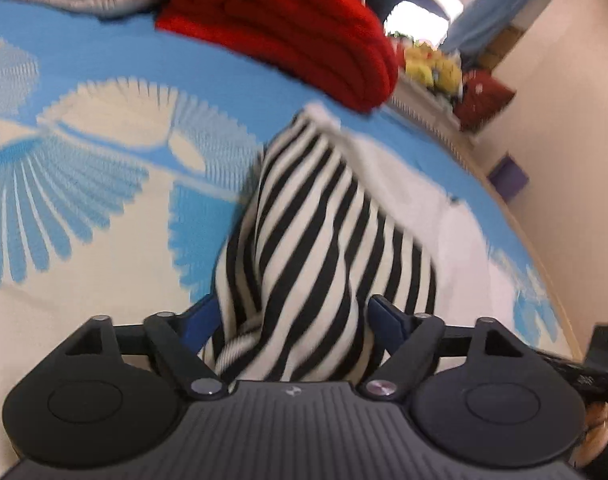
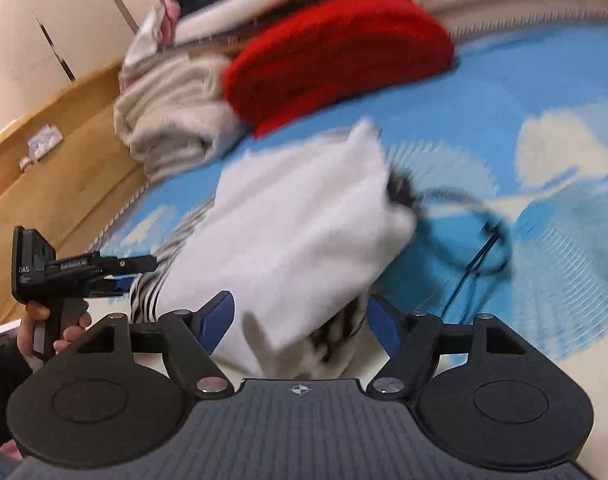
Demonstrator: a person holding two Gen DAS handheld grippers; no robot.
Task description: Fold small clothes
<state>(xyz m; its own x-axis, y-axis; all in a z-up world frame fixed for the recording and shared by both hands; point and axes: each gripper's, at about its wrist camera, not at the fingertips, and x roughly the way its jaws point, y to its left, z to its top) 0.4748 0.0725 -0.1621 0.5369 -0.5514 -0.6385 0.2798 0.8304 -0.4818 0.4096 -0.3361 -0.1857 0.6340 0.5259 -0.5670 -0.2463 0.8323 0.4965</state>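
Left gripper (image 1: pixel 292 316) and right gripper (image 2: pixel 300 316) both stand wide, blue pads flanking but not pinching the black-and-white striped garment with white panel (image 1: pixel 323 232) — bunched on the blue-and-cream patterned bedspread (image 1: pixel 104 208). Step in hand, seemingly: regrasping between folds; next calls for pinching two edges squarely. Beyond lies a folded red knit (image 1: pixel 280 28).

White cloth (image 2: pixel 300 224) bunched between the right gripper (image 2: pixel 300 316) jaws, which stand apart, striped fabric (image 2: pixel 152 280) poking out underneath. Red sweater (image 2: pixel 335 52) sits behind on the blue blanket (image 2: pixel 543 80).
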